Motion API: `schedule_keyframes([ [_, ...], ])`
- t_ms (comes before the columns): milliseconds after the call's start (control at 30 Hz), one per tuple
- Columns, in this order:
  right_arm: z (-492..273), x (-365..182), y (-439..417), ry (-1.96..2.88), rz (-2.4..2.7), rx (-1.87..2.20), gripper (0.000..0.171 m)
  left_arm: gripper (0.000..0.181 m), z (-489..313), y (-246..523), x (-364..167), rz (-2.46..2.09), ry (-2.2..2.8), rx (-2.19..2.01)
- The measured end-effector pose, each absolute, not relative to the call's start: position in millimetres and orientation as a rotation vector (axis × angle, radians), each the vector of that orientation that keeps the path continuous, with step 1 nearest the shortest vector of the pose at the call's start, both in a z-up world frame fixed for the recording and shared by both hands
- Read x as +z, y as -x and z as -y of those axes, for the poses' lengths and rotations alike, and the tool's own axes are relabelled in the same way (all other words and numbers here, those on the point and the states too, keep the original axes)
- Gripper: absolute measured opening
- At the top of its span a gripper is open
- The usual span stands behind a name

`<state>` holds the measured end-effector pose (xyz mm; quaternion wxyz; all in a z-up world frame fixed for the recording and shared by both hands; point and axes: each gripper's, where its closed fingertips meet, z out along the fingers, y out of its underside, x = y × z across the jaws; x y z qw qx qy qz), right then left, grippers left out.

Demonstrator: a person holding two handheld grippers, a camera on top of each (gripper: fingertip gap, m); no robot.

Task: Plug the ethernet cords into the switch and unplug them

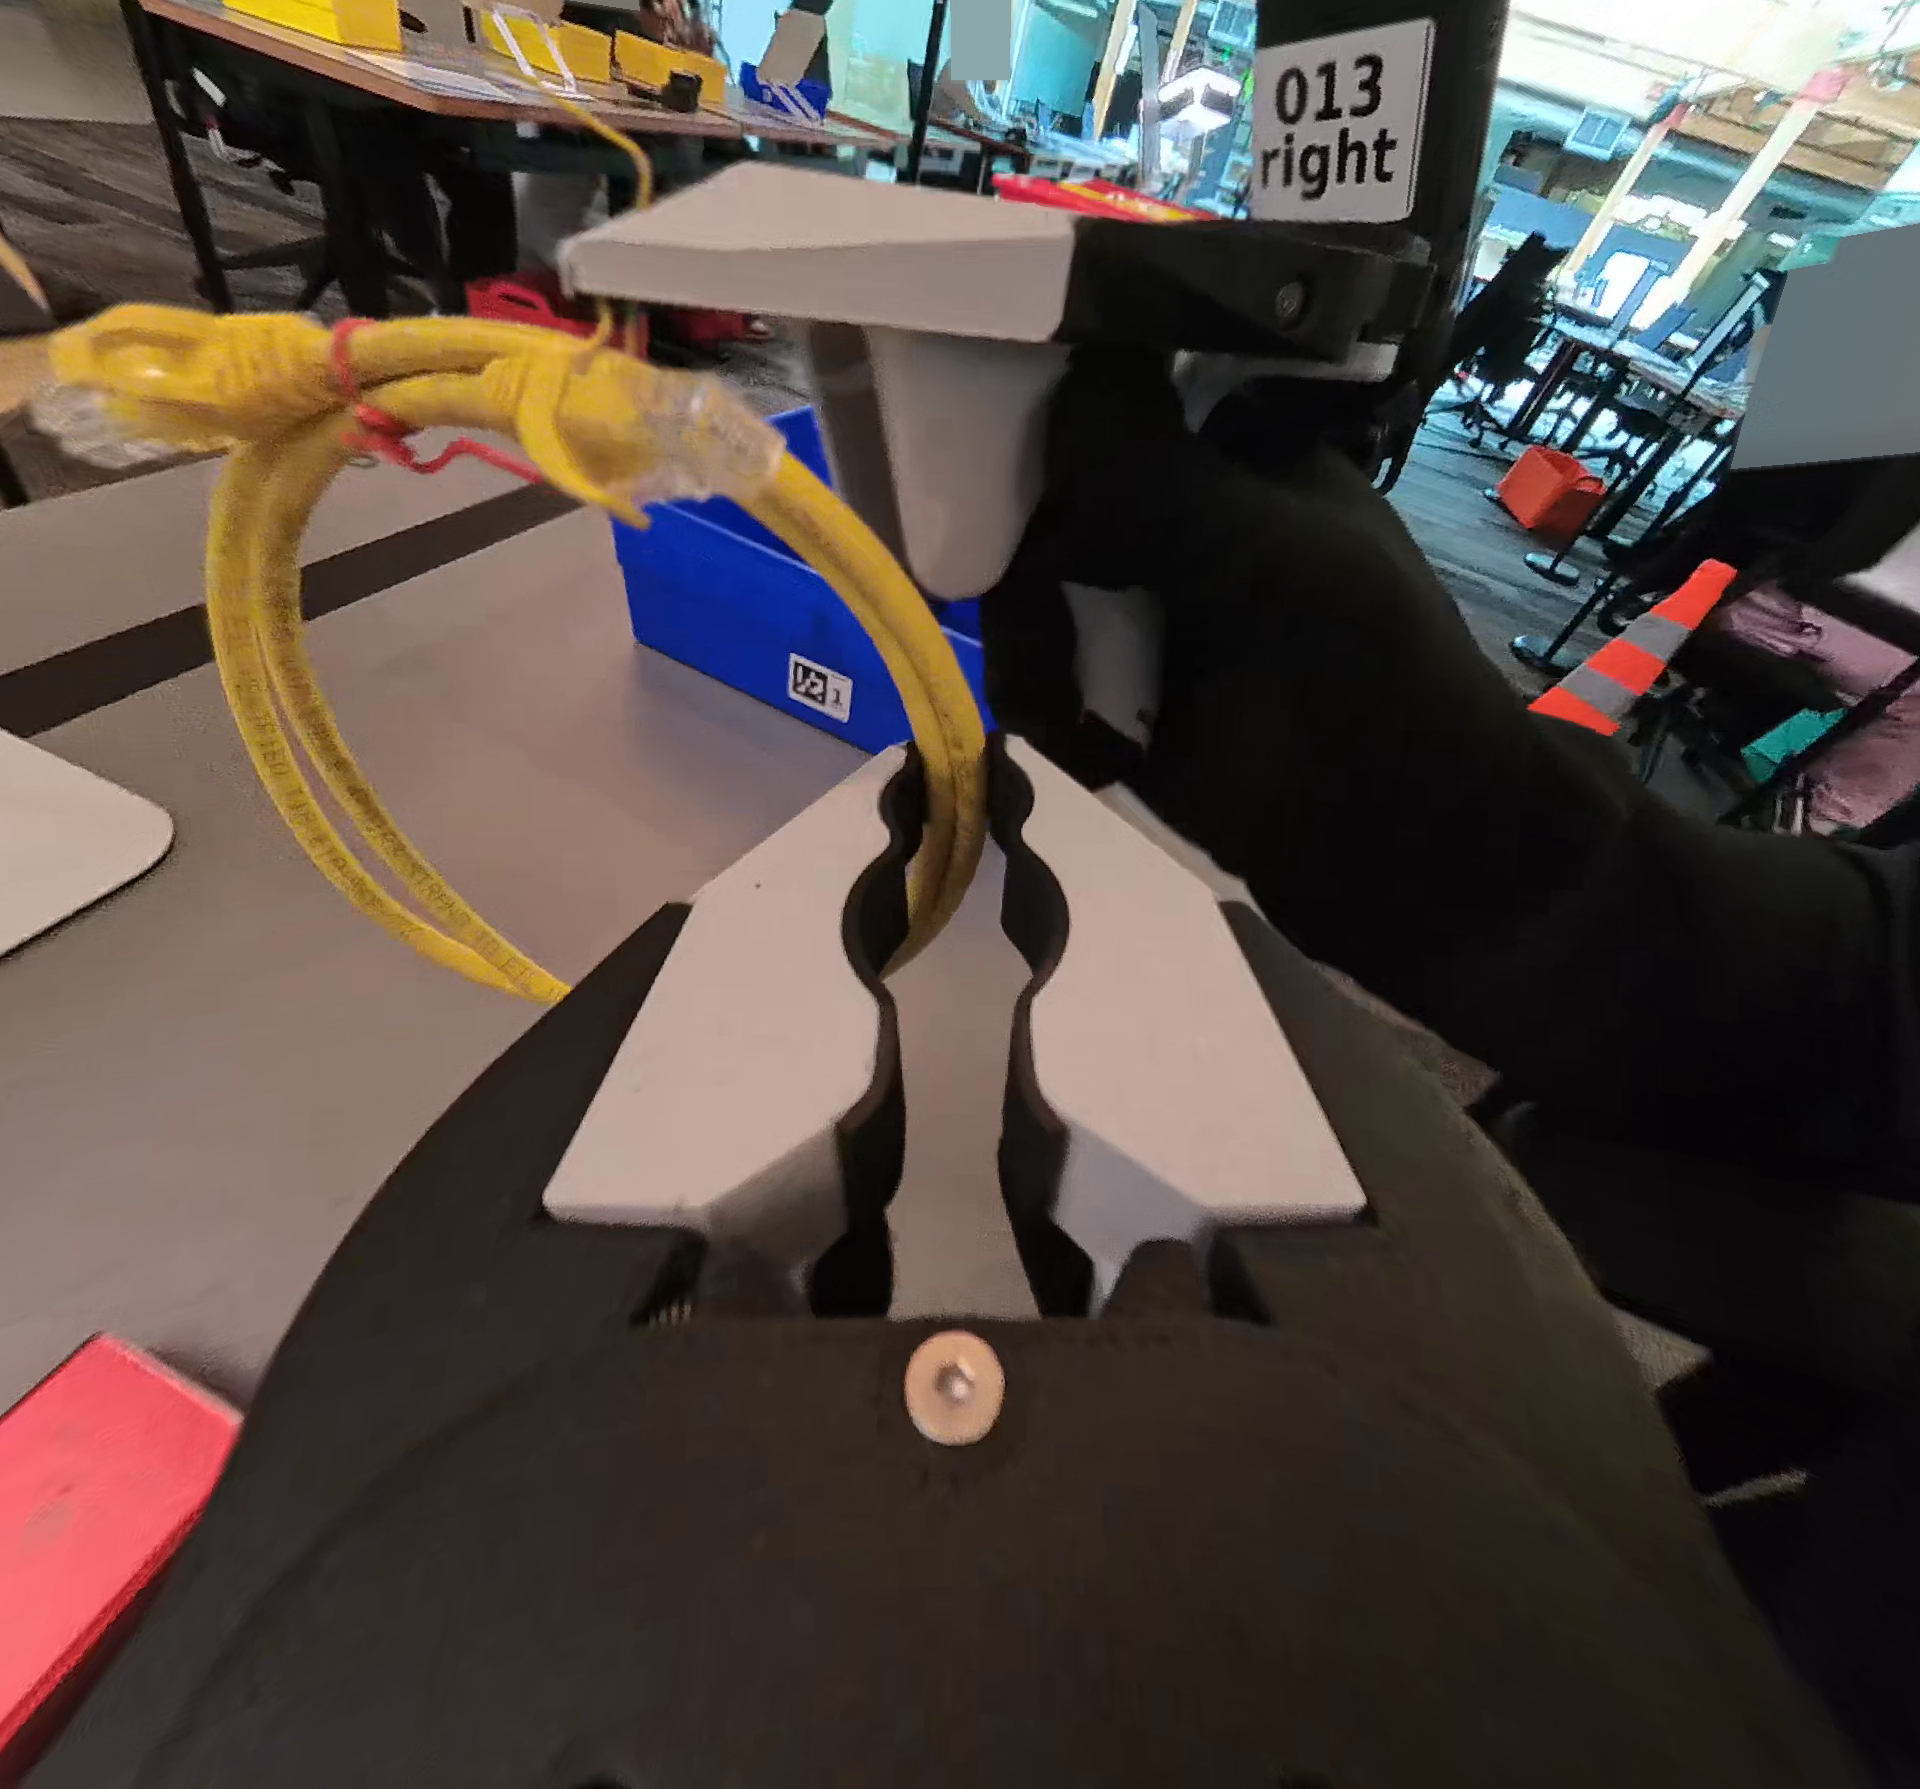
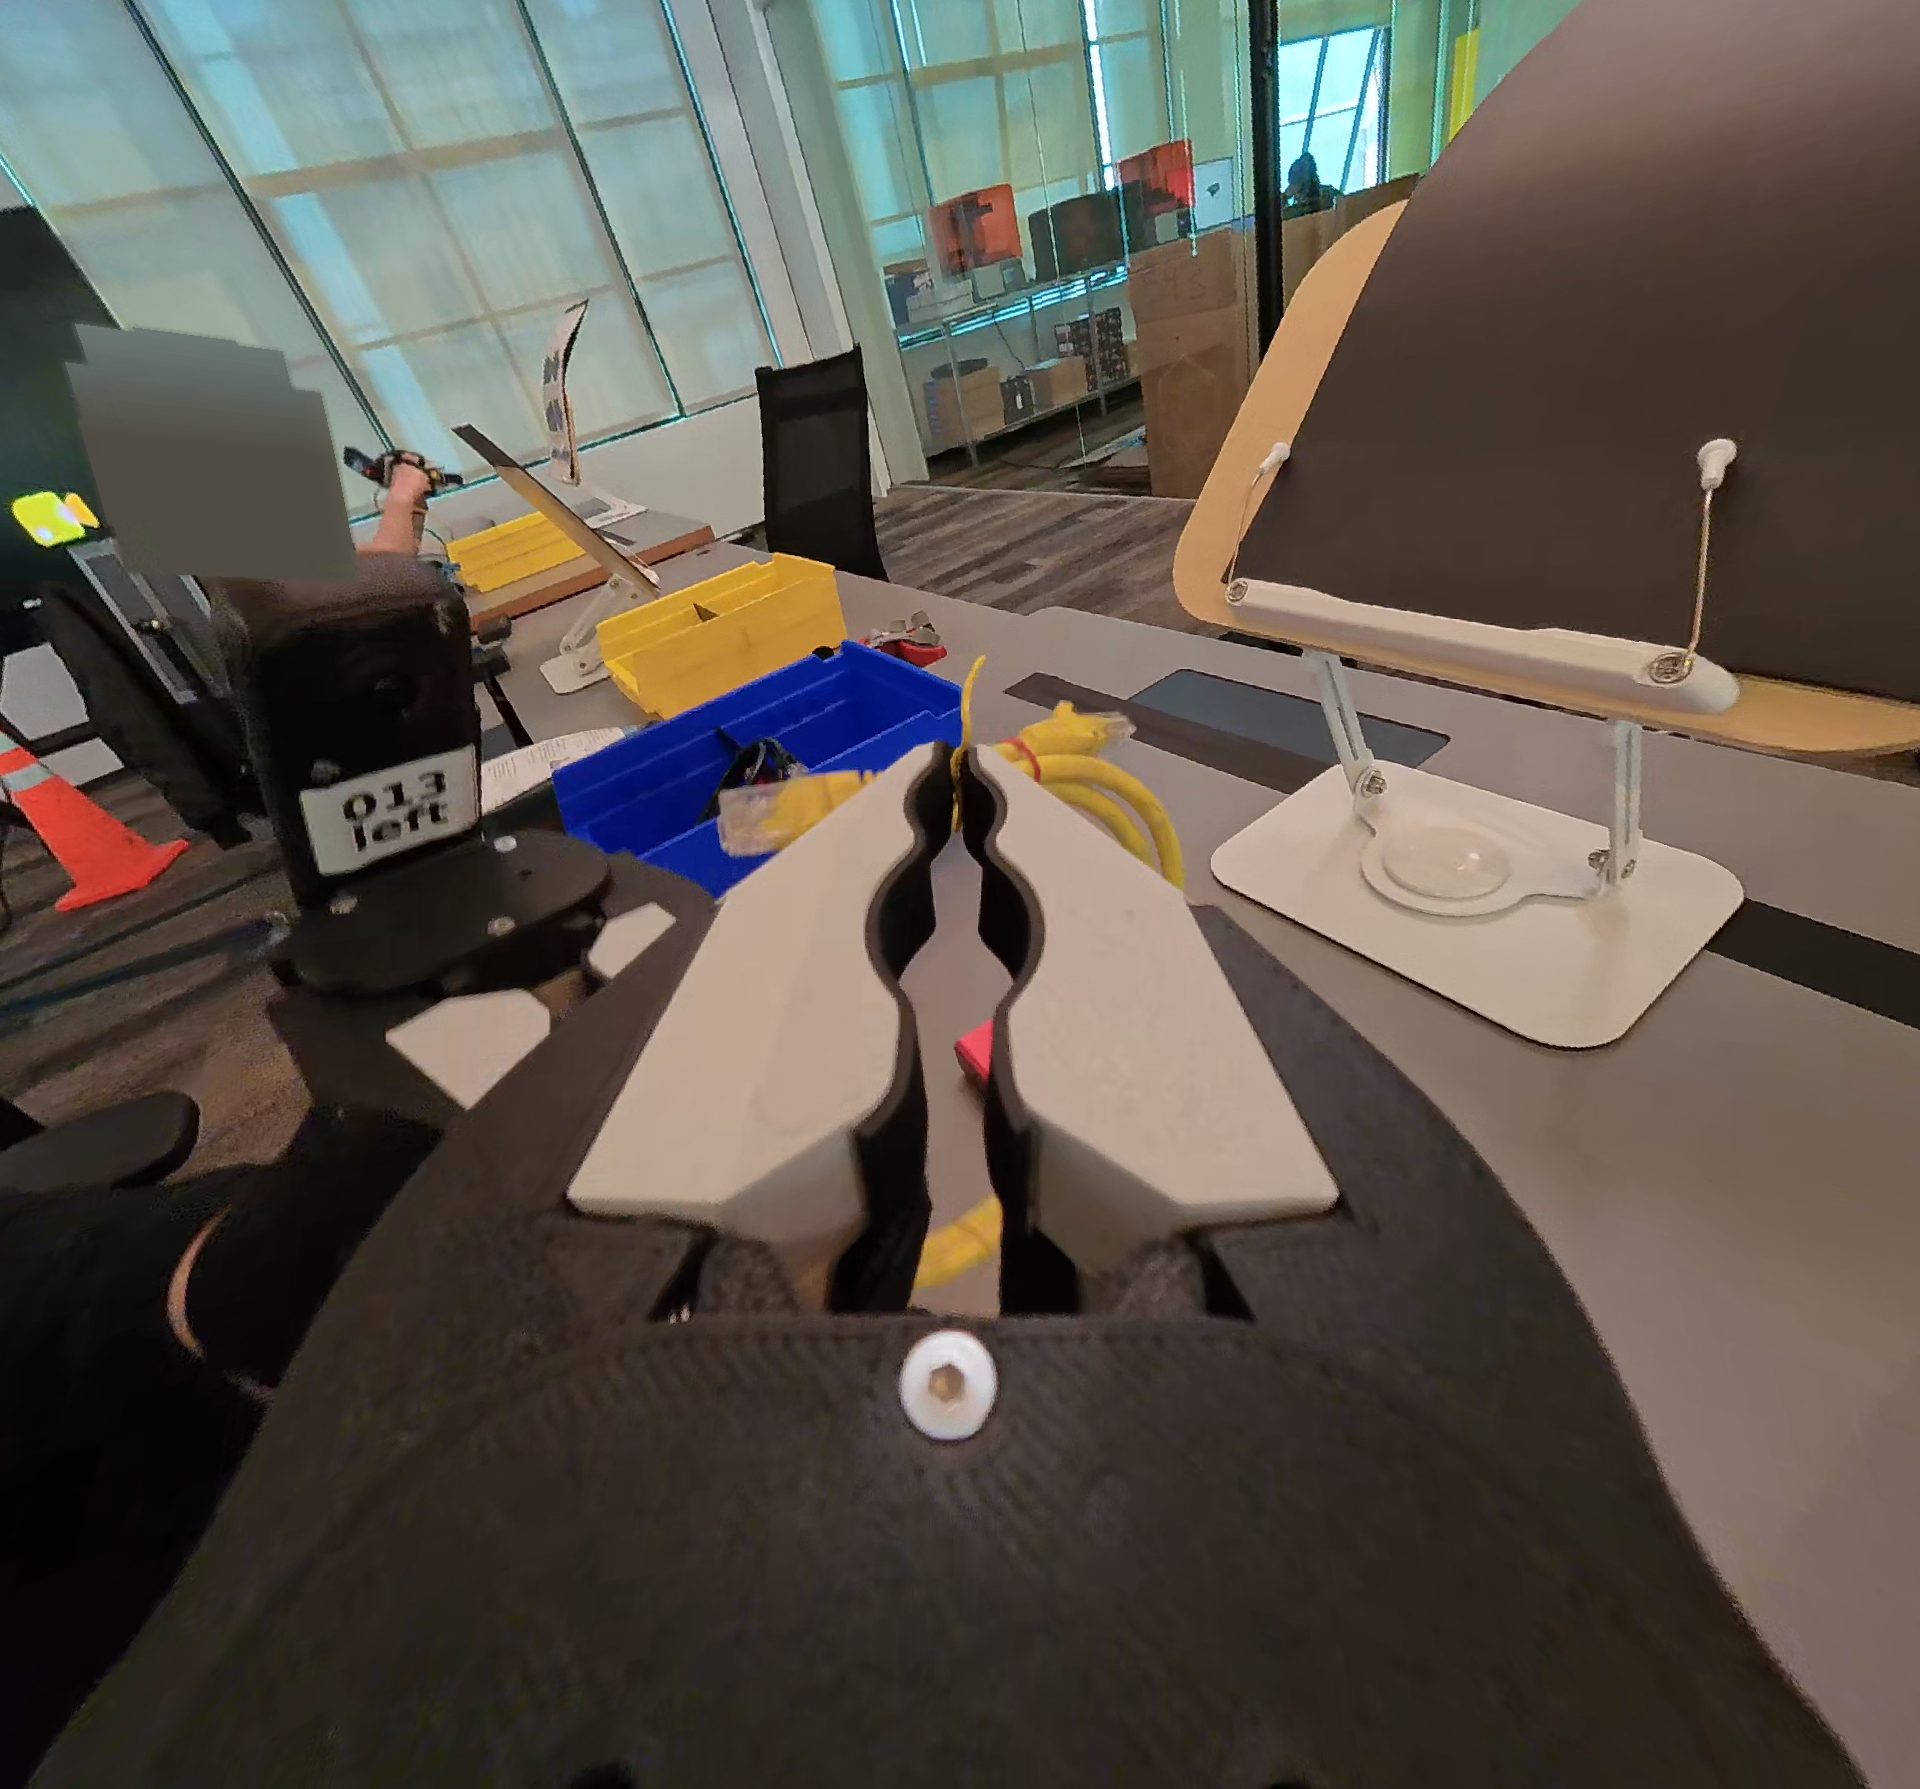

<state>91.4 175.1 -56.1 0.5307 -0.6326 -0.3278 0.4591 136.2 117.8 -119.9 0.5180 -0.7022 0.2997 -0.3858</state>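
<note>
Currently left gripper (image 1: 948,763) has its jaws pinching the coiled yellow ethernet cord (image 1: 312,731) near the tips, holding the loop in the air above the grey surface (image 1: 436,908). Right gripper (image 2: 961,773) has its jaws pressed nearly together on a thin yellow strand at the tips; can't tell which part of the cord that is. A red twist tie (image 1: 416,451) binds the coil, and both clear plugs (image 1: 717,451) hang free. Blue bin (image 2: 665,783) sits just behind the cord. White stand (image 2: 1475,898) is well to the right. A red block (image 1: 94,1511) lies at the near left edge. Switch isn't identifiable. Bare surface lies under the loop.
</note>
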Motion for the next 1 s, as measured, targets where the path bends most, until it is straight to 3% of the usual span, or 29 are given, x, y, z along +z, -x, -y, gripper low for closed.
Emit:
schedule_keyframes([
  [300,-174,-80,-103,1.608,1.001,0.985,0.000,0.002,-134,-68,-76,-0.739,1.729,-0.813],
  [467,-159,-94,-91,1.619,1.169,0.891,0.000,0.003,-153,-66,-63,-0.894,1.821,-0.681],
  [733,-140,-130,-84,1.584,1.451,0.644,0.000,0.005,-166,-78,-95,-1.396,2.153,-0.662],
  [1000,-80,-167,-50,1.385,1.808,0.488,0.000,0.010,-130,-92,-158,-2.347,2.394,-0.479],
])
